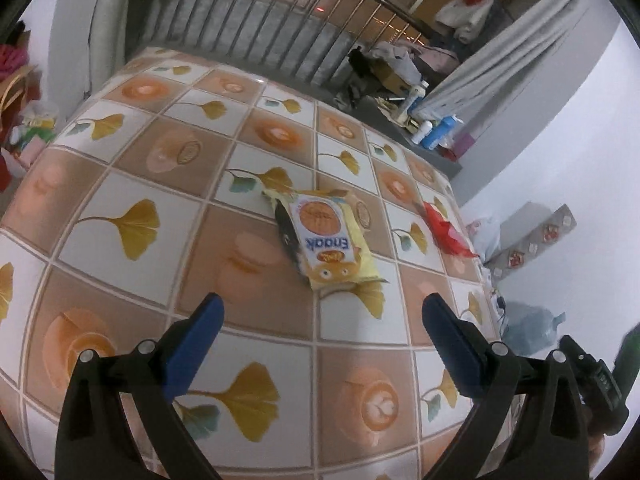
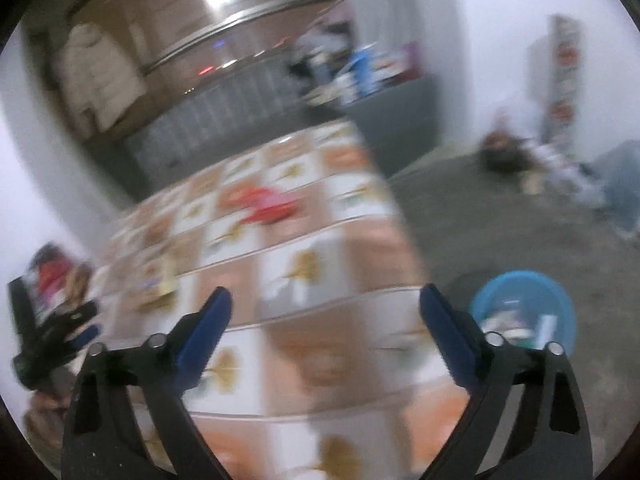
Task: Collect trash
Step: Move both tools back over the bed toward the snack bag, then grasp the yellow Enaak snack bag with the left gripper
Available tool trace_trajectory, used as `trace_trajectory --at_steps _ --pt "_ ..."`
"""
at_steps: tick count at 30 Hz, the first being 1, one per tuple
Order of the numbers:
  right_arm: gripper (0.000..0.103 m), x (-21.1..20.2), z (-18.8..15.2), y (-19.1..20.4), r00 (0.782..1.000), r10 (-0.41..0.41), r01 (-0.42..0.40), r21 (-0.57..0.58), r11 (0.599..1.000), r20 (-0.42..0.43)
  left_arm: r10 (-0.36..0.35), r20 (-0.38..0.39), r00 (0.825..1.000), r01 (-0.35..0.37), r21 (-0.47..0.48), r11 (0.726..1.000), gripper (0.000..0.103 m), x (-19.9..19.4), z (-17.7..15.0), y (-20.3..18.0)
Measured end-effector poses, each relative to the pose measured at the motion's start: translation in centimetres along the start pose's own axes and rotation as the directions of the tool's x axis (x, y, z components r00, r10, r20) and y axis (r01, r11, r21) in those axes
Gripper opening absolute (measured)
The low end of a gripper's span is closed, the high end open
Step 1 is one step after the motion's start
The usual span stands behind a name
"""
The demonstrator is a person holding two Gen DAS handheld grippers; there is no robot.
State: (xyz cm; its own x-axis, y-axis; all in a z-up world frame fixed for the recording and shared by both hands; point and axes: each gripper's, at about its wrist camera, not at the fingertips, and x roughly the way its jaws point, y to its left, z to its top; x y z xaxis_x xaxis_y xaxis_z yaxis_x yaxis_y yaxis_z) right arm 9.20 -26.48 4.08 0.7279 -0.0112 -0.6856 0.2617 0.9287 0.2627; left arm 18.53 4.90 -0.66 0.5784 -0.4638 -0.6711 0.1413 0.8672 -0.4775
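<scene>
The left gripper (image 1: 322, 310), black with blue finger pads, hovers over the table with its fingers spread wide apart and nothing between them. Just beyond its fingertips lies a yellow and white snack packet printed "Enaak" (image 1: 328, 236), flat on the table covered in a glossy cloth of brown coffee-cup squares and white ginkgo-leaf squares (image 1: 132, 184). Farther to the right, near the table's right edge, sits a crumpled red plastic wrapper (image 1: 444, 226), well apart from the packet. Beyond the far end of the table stands a metal railing (image 1: 280, 20), and to the far right a grey shelf holds blue and white bottles (image 1: 434, 130).

The right gripper (image 2: 324, 308), of the same build, also has its fingers wide apart and empty, above the near right part of the same table (image 2: 304, 320); this view is heavily blurred. The red wrapper (image 2: 268, 204) shows as a smear farther up the cloth. On the grey floor to the right, beside the table's near corner, stands a round blue plastic basin (image 2: 560, 300) with some pale scraps in it. The left gripper (image 2: 56, 336) appears at the left edge.
</scene>
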Motion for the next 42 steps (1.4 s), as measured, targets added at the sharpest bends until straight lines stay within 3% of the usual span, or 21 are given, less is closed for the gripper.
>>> trace_trajectory --at_steps 4,8,11,16,20,22,28,34,40,42 --pt "0.067 5.1 1.0 5.0 0.974 0.177 -0.184 -0.038 0.982 -0.144 0.000 0.016 1.000 -0.001 0.043 0.999 0.097 0.2 0.3 0.1" --pt "0.053 9.1 1.4 9.7 0.934 0.269 -0.292 -0.068 0.954 -0.234 -0.041 0.032 0.999 0.040 0.039 0.998 0.097 0.2 0.8 0.3" --pt "0.047 11.8 1.6 12.0 0.893 0.338 -0.368 -0.048 0.929 -0.296 -0.079 0.038 0.996 0.079 0.013 0.997 0.085 0.6 1.8 0.8" --pt "0.036 15.3 1.6 14.8 0.869 0.337 -0.382 -0.056 0.923 -0.363 -0.146 -0.033 0.989 0.143 -0.075 0.987 0.068 3.5 3.6 2.0" --pt "0.025 16.6 1.1 15.3 0.848 0.340 -0.393 -0.052 0.918 -0.406 -0.218 -0.110 0.970 0.203 -0.133 0.970 0.054 5.7 3.4 2.6" --pt "0.013 17.4 0.4 15.4 0.829 0.344 -0.401 -0.039 0.915 -0.441 -0.229 -0.122 0.966 0.209 -0.156 0.965 0.048 6.2 3.0 2.7" --pt "0.007 17.0 -0.4 14.1 0.804 0.392 -0.434 0.010 0.901 -0.448 -0.277 -0.114 0.954 0.256 -0.172 0.951 0.031 5.7 2.2 2.8" --pt "0.006 15.4 -1.7 12.5 0.781 0.417 -0.454 0.036 0.890 -0.465 -0.362 -0.143 0.921 0.339 -0.160 0.927 0.027 4.0 1.1 2.0" --pt "0.005 12.6 -4.7 10.8 0.769 0.436 -0.477 0.035 0.878 -0.467 -0.471 -0.229 0.852 0.437 -0.185 0.880 0.027 2.1 -2.2 0.9" --pt "0.005 11.6 -5.7 10.2 0.765 0.444 -0.482 0.042 0.875 -0.466 -0.464 -0.243 0.852 0.435 -0.164 0.885 0.027 1.4 -3.3 0.4"
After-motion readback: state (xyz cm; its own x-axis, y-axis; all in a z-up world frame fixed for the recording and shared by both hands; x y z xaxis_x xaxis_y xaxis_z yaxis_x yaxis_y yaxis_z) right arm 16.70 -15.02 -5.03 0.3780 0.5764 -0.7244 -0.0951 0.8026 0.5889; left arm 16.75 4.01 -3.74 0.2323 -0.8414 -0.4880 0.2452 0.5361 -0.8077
